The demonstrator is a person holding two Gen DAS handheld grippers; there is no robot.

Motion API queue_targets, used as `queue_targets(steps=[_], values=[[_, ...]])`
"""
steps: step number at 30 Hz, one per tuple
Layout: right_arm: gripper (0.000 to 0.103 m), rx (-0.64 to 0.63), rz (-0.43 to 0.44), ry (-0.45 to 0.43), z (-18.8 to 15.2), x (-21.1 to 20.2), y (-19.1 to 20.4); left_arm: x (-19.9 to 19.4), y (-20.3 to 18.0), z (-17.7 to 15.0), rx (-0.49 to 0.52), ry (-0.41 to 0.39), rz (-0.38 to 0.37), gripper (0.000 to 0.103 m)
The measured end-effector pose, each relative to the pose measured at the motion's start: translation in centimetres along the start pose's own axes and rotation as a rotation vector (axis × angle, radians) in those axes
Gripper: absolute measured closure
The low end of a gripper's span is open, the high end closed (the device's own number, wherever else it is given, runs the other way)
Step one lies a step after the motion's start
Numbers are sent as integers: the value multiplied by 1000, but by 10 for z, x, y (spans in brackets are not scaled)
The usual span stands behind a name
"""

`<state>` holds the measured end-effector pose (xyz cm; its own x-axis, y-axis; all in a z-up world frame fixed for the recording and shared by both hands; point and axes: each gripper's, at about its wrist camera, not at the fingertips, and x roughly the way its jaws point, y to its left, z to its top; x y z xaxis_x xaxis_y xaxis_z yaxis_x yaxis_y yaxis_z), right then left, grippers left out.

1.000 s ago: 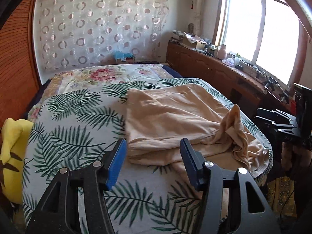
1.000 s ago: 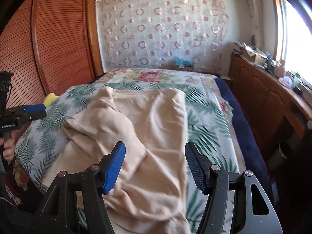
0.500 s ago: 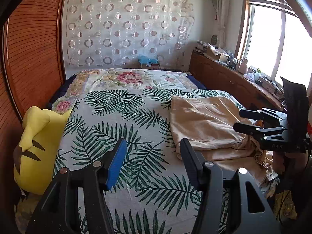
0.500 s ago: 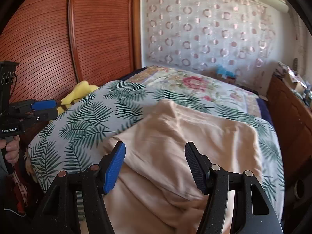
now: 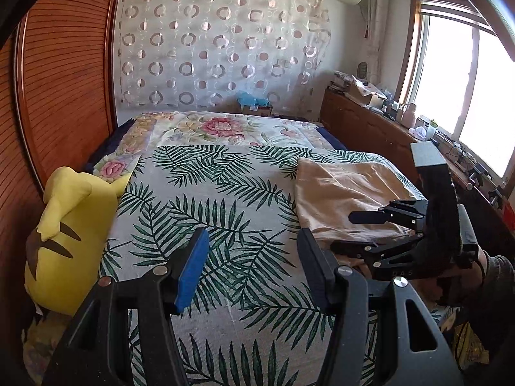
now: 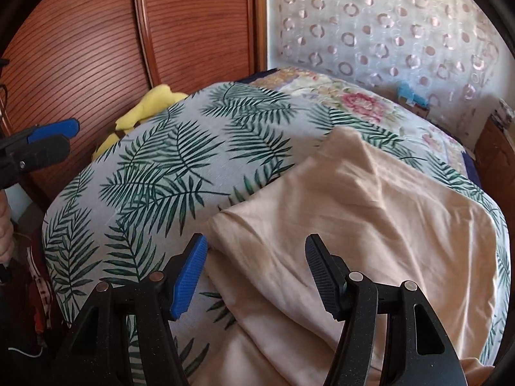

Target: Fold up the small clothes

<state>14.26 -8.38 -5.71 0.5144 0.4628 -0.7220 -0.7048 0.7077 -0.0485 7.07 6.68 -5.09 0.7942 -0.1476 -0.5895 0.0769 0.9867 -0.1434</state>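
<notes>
A beige garment [image 6: 370,218] lies rumpled on the right half of the bed, over a palm-leaf bedspread [image 5: 206,212]. In the left wrist view the garment [image 5: 341,189] sits at the right. My left gripper [image 5: 252,265] hovers open over bare bedspread, left of the cloth, nothing between its fingers. My right gripper [image 6: 256,273] stands open just above the garment's near left edge, with no cloth pinched. From the left wrist camera the right gripper [image 5: 357,228] appears side-on over the cloth, held by a hand [image 5: 476,270]. The left gripper [image 6: 54,138] shows at the right wrist view's left edge.
A yellow plush toy [image 5: 64,234] leans at the bed's left side against a wooden slatted wardrobe [image 6: 112,32]. A floral quilt [image 5: 219,127] covers the bed's far end. A wooden counter [image 5: 370,125] with clutter runs under the window at the right.
Both views have swung left: the garment has slid from the centre to the right in the left wrist view. The right gripper has come over the cloth's left edge. Both stay open.
</notes>
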Motion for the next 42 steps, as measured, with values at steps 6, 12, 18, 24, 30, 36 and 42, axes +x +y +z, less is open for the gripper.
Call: queue_targets(steps=[6, 12, 18, 24, 30, 36, 42], values=[[38, -48, 15, 47, -2, 17, 16, 3, 0, -3, -2, 11, -7, 45], [56, -108, 0, 73, -3, 29, 27, 4, -2, -5, 0, 20, -17, 45], [97, -93, 10, 77, 2, 23, 14, 8, -7, -8, 12, 26, -9, 45], [97, 10, -63, -84, 21, -42, -38, 11, -12, -10, 13, 28, -24, 45], [97, 124, -248, -146, 31, -85, -115, 10, -15, -8, 6, 14, -28, 45], [97, 279, -379, -75, 24, -70, -182, 10, -20, -7, 19, 23, -40, 45], [75, 358, -417, -8, 7, -50, -193, 15, -34, -12, 45, 47, -63, 45]])
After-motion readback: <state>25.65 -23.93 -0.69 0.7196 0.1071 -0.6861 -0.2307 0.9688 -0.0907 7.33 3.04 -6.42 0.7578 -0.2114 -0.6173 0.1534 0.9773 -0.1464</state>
